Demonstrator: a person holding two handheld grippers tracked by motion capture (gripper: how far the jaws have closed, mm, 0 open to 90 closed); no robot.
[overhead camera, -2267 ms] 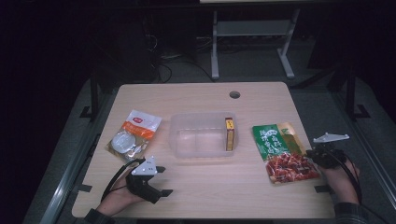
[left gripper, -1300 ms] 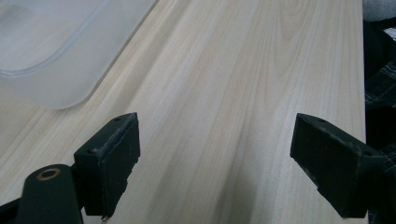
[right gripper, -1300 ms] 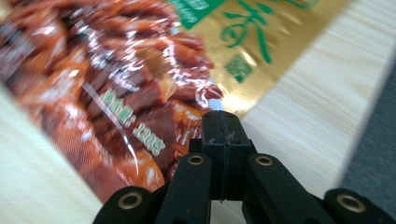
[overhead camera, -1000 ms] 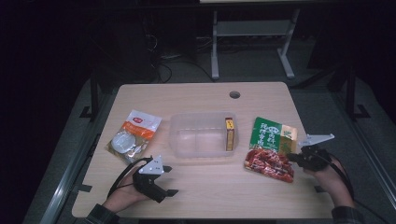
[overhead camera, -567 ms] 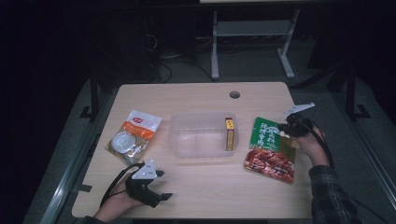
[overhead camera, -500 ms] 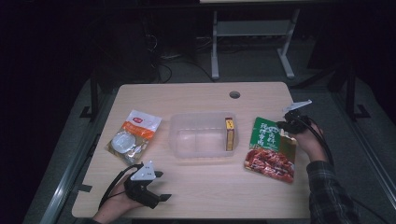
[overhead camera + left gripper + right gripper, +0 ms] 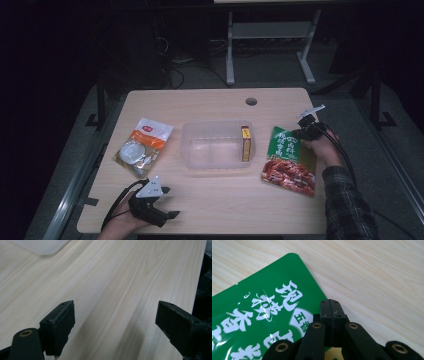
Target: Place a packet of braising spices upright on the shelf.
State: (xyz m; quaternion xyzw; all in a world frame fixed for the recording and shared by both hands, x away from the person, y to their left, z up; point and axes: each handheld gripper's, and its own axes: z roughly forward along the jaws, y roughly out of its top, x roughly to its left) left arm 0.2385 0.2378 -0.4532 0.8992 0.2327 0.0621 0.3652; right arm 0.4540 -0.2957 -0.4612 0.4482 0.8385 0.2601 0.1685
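Note:
A green and red food packet (image 7: 289, 160) lies flat on the table's right part. My right gripper (image 7: 296, 134) is shut at the packet's far right corner, held by a hand in a plaid sleeve. In the right gripper view the jaws (image 7: 331, 307) are pressed together just over the green packet's (image 7: 262, 315) edge, and I see nothing between them. Near the front left edge my left gripper (image 7: 169, 202) stands open. Bare wood lies between its wide-apart fingers (image 7: 60, 323) in the left gripper view.
A clear plastic container (image 7: 200, 131) stands mid-table with a yellow box (image 7: 245, 143) upright against its right wall. A white and orange packet (image 7: 142, 147) lies at the left. The wooden table (image 7: 210, 105) has a cable hole (image 7: 251, 101) at the back.
My right gripper has travelled from the packet's near right side to its far right corner. The packet has turned and now lies flat. The left gripper shifted slightly toward the front edge.

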